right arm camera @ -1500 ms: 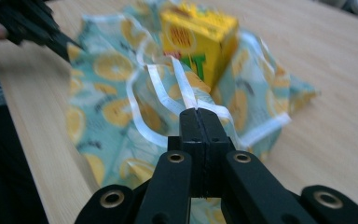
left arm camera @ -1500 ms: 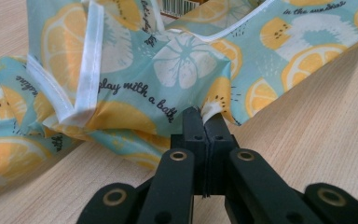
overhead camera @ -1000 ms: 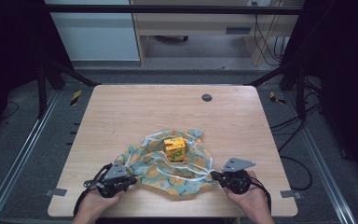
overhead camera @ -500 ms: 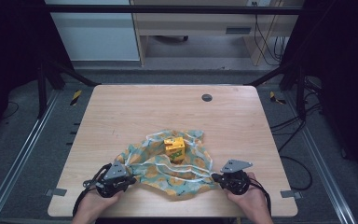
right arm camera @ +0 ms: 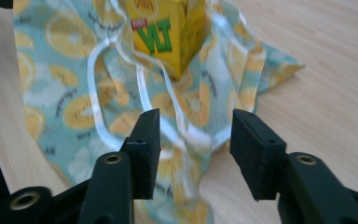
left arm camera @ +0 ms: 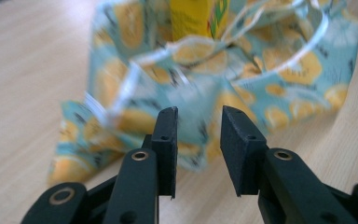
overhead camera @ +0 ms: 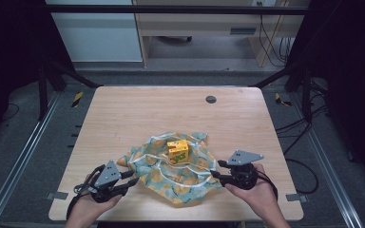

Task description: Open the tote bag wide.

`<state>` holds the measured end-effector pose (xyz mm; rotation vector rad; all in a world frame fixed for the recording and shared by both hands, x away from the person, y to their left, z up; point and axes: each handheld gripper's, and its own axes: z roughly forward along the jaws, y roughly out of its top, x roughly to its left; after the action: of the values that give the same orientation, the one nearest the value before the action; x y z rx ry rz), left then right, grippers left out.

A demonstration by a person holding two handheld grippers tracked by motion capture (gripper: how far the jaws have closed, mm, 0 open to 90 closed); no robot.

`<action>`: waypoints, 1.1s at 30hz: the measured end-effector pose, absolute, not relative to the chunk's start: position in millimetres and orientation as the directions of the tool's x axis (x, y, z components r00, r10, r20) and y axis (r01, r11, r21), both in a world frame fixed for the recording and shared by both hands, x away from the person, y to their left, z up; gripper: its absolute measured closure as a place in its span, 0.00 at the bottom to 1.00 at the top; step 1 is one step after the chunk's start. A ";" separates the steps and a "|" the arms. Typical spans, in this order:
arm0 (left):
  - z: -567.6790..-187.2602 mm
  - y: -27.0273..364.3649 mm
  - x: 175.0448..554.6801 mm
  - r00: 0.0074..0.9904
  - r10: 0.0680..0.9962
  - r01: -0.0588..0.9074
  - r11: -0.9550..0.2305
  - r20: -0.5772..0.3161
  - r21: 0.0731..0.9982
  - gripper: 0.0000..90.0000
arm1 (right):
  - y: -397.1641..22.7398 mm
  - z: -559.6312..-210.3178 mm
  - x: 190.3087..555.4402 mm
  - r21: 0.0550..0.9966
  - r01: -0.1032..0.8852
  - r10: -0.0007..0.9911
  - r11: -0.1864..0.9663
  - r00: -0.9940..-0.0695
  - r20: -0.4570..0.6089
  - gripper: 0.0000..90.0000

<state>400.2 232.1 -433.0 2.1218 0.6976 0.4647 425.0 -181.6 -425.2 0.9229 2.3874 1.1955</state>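
Our left tool (overhead camera: 132,179) and right tool (overhead camera: 215,172) sit at the near corners of the lemon-print cloth (overhead camera: 171,168), which lies crumpled mid-desk (overhead camera: 123,114) between them with a yellow box (overhead camera: 177,150) on it. Both tools have just been opening and now stand partly open, gripping nothing; cloth lies beyond the tips. Each hand is nearest its own corner. Folds hide the box's base.

My cloth (overhead camera: 171,173), teal with orange slices and white trim, lies crumpled and bunched near the front edge of the table (overhead camera: 138,114), about midway between its two front corners. On the cloth's far part stands a small yellow box (overhead camera: 177,150), upright.
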 end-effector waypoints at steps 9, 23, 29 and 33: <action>-421.2 216.3 427.1 0.804 0.582 0.284 -0.555 0.122 0.781 0.64 | -158.9 -413.1 461.4 0.801 0.411 0.691 0.435 -0.722 -0.004 0.56; -443.6 198.7 461.6 0.798 0.582 0.318 -0.627 0.155 0.711 0.55 | -129.6 -434.5 493.1 0.763 0.442 0.695 0.471 -0.719 -0.013 0.52; -453.9 200.7 459.4 0.797 0.585 0.341 -0.643 0.152 0.686 0.53 | -124.6 -442.2 496.5 0.746 0.454 0.691 0.487 -0.723 -0.011 0.49; -458.3 202.6 459.5 0.805 0.578 0.349 -0.644 0.134 0.681 0.56 | -124.9 -447.0 500.5 0.727 0.479 0.702 0.492 -0.712 -0.007 0.56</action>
<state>459.5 202.6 -458.3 2.3256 0.6809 0.4513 500.5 -124.9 -447.0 0.9958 2.4384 1.0468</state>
